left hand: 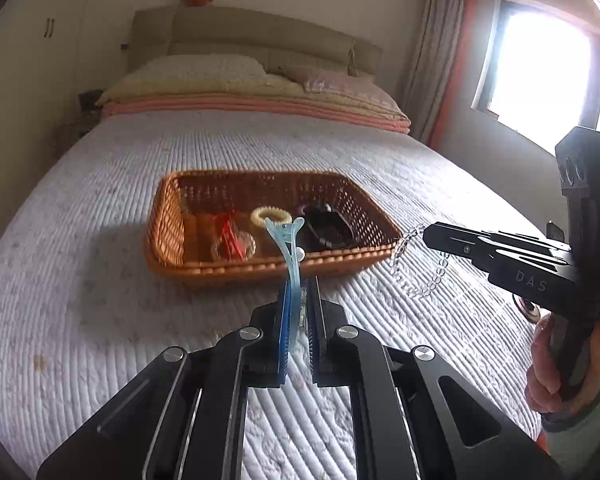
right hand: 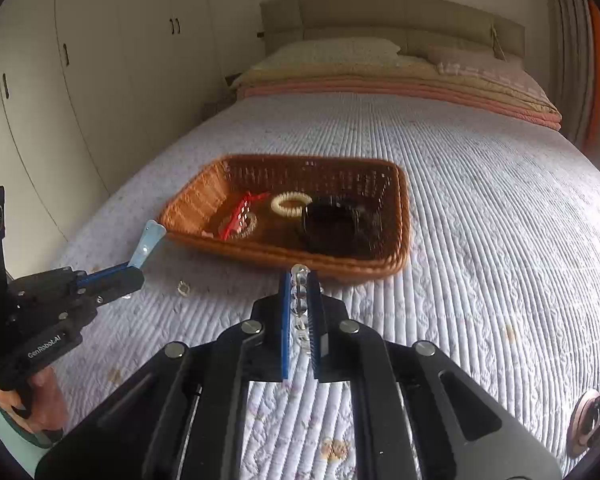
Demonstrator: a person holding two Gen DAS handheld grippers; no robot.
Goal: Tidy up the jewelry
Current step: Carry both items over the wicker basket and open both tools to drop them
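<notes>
Left gripper is clamped on a blue hair clip, pinched at its tail so the head pokes forward toward the basket. Right gripper is closed on a clear bead bracelet, whose loop dangles free above the bedspread. Both look staged for dropping in. Beyond, the basket holds a cream hair tie, a red clip and dark bracelets.

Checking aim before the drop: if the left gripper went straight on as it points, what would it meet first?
Probably the basket's near rim, with the left gripper's jaws shut on the blue clip; depth is unclear.
</notes>
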